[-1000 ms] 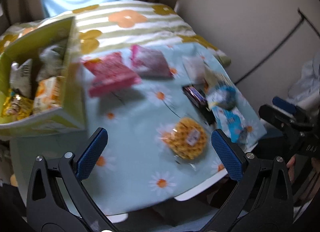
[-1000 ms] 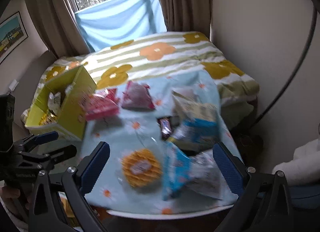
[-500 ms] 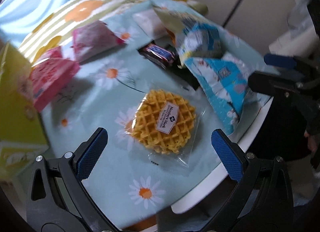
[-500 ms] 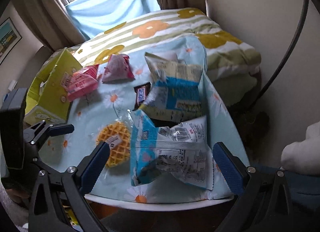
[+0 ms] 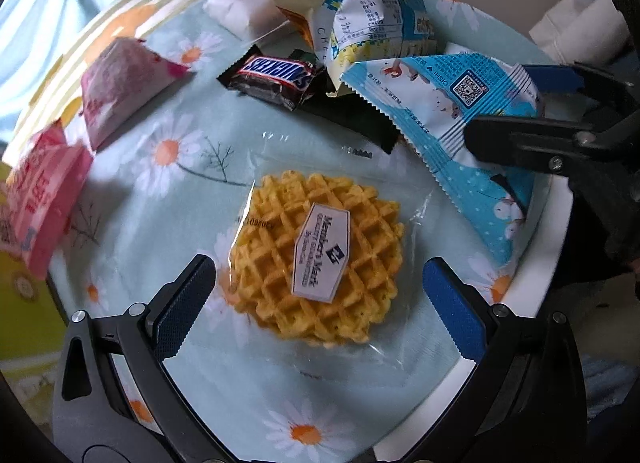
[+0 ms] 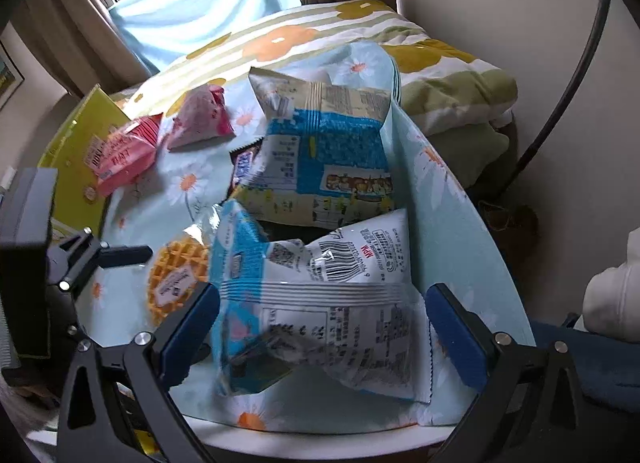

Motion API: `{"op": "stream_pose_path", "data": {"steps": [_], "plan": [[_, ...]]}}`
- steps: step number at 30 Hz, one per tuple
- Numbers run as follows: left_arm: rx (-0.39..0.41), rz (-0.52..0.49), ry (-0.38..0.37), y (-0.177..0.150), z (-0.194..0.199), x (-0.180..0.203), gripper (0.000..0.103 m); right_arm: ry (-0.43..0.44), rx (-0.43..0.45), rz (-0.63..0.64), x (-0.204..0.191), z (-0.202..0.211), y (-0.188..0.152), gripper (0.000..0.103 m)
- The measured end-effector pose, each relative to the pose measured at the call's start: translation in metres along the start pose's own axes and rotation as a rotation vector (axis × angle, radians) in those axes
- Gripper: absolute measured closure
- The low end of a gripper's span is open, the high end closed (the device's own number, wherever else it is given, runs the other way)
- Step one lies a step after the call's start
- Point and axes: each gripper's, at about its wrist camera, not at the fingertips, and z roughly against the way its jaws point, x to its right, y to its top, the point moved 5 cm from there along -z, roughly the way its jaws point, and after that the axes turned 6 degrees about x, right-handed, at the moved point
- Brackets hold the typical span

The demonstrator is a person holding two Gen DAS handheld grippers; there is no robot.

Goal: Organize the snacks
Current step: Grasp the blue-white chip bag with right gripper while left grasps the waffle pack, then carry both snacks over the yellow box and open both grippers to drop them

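Both grippers released: left gripper (image 5: 320, 287) straddles waffle pack (image 5: 318, 259), right gripper (image 6: 322, 311) straddles blue bag (image 6: 320, 303) at bench (image 6: 320, 441) edge. Risk: slick film slips, bag slides off.

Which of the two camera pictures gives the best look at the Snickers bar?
The left wrist view: the Snickers bar lies unobstructed, its name readable. In the right wrist view only a sliver peeks out behind the blue-and-yellow snack bag.
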Motion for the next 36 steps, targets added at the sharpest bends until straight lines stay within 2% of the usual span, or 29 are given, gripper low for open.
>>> {"op": "stream_pose_path", "data": {"steps": [4,9,14,20,28,36], "plan": [[-0.020,-0.011,0.001,0.002,-0.008,-0.002,0.001,0.016,-0.006,0.001,-0.001,-0.008,-0.001,0.000],[-0.037,-0.022,-0.007,-0.001,-0.014,-0.003,0.007,0.019,-0.020,0.020,-0.005,-0.013,0.001,0.000],[-0.028,-0.062,-0.021,-0.002,-0.010,-0.002,0.019,0.034,-0.026,0.018,-0.005,-0.014,0.001,0.000],[-0.028,-0.038,-0.026,-0.002,-0.003,0.004,0.027,0.032,-0.026,0.019,-0.006,-0.018,0.001,0.000],[-0.024,-0.042,0.030,-0.013,0.008,0.006,0.028,0.054,-0.038,0.012,-0.005,-0.024,0.004,0.000],[-0.015,0.002,0.053,-0.019,0.019,-0.004,0.028,0.028,-0.038,0.055,-0.010,-0.031,0.001,0.000]]}}
